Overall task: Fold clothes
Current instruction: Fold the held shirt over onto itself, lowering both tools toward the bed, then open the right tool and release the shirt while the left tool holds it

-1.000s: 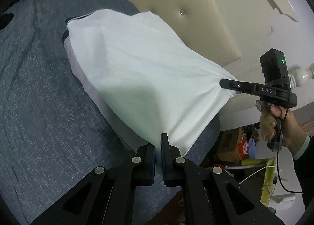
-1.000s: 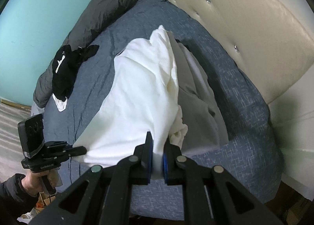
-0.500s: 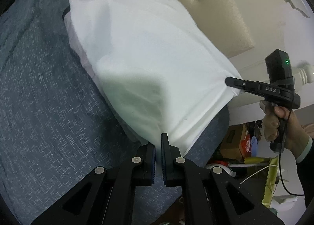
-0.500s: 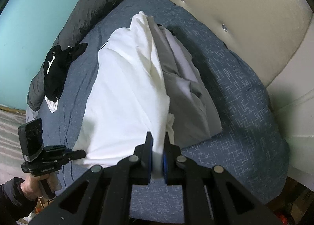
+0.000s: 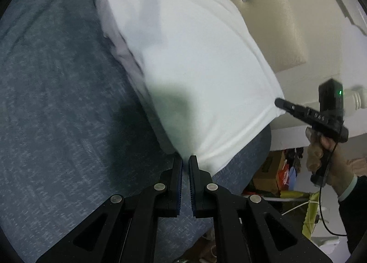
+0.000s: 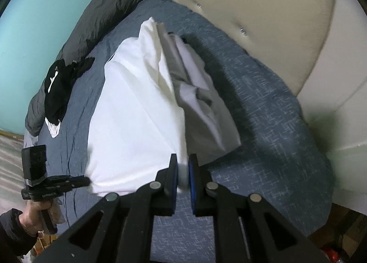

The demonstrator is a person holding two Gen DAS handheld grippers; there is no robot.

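Both hands angle steeply down over the blue-grey woven bedspread [image 6: 263, 125]. The left gripper [image 5: 185, 160] and right gripper [image 6: 182, 160] each pinch, fingers nearly closed, a hem corner of the white cotton shirt [image 5: 195, 61], stretched between them above the bed.

Blue-covered bed [image 6: 263, 111], cream tufted headboard [image 6: 252, 4], turquoise wall [image 6: 34, 15] behind.
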